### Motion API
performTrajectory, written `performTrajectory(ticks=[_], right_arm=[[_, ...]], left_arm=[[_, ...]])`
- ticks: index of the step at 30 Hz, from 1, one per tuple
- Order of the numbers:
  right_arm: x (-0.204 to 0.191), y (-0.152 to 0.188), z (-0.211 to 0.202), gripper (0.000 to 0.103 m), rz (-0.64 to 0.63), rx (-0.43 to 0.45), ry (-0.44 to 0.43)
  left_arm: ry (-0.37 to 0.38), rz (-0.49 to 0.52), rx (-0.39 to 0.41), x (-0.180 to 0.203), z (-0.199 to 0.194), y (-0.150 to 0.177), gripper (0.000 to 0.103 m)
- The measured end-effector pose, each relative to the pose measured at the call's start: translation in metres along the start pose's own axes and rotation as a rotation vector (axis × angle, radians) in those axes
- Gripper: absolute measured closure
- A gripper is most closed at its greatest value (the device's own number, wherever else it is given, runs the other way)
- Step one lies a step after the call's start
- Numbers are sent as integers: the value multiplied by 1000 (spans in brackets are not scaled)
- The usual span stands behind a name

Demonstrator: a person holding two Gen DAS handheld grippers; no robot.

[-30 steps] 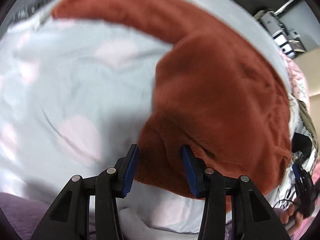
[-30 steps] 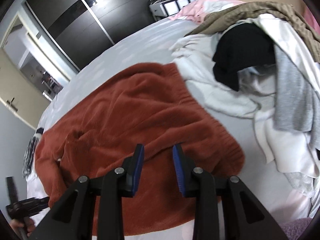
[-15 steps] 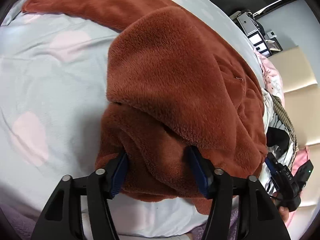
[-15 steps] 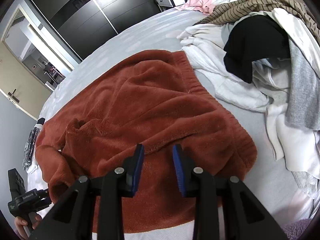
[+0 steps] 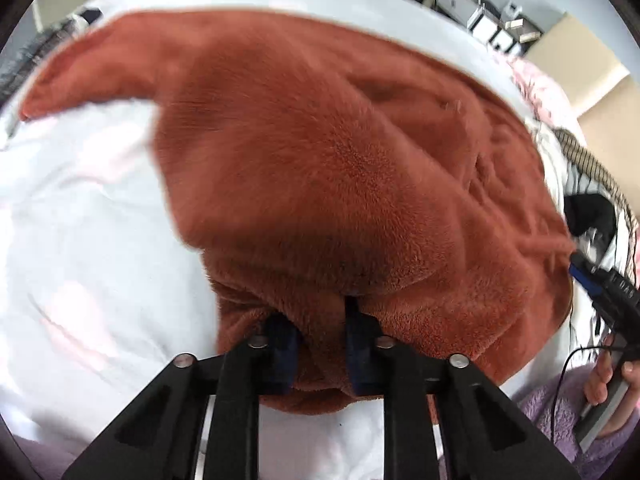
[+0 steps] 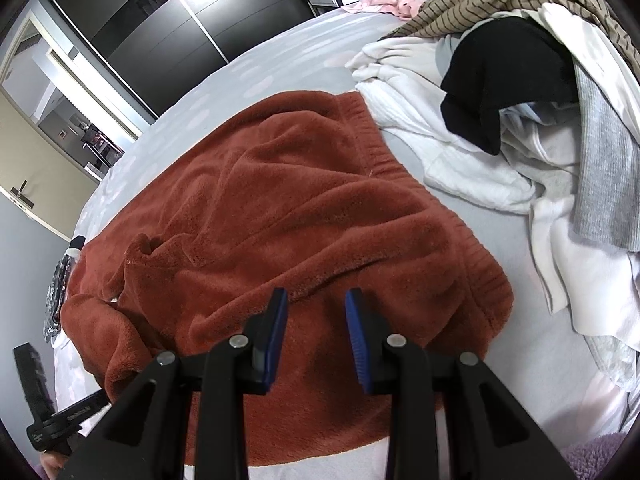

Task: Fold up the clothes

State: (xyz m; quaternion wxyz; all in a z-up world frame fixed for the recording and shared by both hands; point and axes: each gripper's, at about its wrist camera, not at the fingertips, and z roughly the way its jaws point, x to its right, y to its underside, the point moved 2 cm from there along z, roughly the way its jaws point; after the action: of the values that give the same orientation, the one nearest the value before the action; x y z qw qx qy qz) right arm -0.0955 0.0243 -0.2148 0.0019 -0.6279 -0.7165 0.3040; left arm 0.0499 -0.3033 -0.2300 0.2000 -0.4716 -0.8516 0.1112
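The left tool [image 5: 318,330] is closing on a bunched fold of the rust fleece garment [image 5: 340,168], spread on the bed [image 5: 80,220]. The right tool [image 6: 316,336] hovers half-open, empty. Pinch fully before lifting; carry the fold across evenly.

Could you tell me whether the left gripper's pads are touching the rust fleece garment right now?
Touching. In the left wrist view, the left gripper is closing with a bunched fold of the rust fleece garment pressed between both pads.

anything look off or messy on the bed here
Yes: the rust fleece garment lies rumpled, one end bunched into folds, not flat. Beside its ribbed hem, a heap of unfolded clothes sprawls across the bed. No damage visible.
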Motion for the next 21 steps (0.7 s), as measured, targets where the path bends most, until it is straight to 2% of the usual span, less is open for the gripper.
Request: performTrajectory(ticks=[4,9,15,16,18,21], right_arm=[[7,0,-2,74,31,2,-5],[8,0,0,73,36,-11,-2],[7,0,0,74,31,-9,-4],[7,0,1,74,33,-11,-3],[6,0,3,74,30,-17,-2],[4,0,5,74,17,-23,1]], left_arm=[[-98,-43,189,-18,-44,-14,87],[-181,-73,350,-19,-91,-19,87],[-386,-56,520,-14,-142,-37,87],[-397,-49,531,-16,-151,-35,87],[-369,-30,525,-28,-167,-26,87],[-225,22,472,-12,-149,-25,87]])
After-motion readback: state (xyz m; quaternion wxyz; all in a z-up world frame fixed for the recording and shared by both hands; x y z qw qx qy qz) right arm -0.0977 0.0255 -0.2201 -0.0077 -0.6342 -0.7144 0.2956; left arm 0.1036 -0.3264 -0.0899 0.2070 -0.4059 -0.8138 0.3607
